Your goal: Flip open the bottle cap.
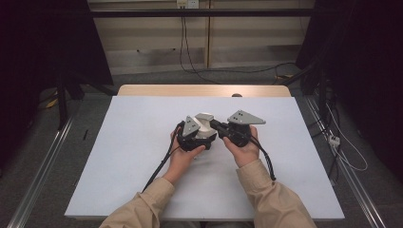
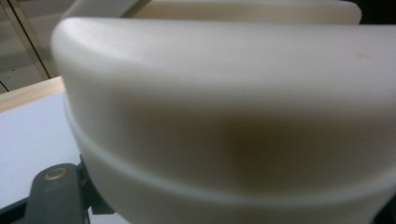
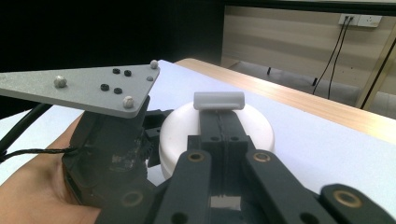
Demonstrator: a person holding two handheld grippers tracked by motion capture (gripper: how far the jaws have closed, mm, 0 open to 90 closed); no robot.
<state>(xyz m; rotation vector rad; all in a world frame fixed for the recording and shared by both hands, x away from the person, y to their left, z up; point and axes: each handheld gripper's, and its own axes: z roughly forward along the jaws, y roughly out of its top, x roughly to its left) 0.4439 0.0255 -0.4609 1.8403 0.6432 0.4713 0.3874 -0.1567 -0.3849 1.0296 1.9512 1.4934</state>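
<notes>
Cream container (image 2: 224, 116) sits right against my left gripper cam, blurred, edges cut off by the frame, so I can't make out its base. On the high view it's a white round container (image 1: 206, 124) mid-bench (image 1: 142, 142), wedged between both hands, mostly hidden by the grey plates. Left claw (image 1: 199, 135) clamped on the container's side, hand curled under the gripper body. Right claw (image 3: 219, 122) clenched, jaws pressed together, pinching the small grey handle (image 3: 219, 100) on the lid (image 3: 252, 122). Right hand comes in level from the right, both forearms angled inward
</notes>
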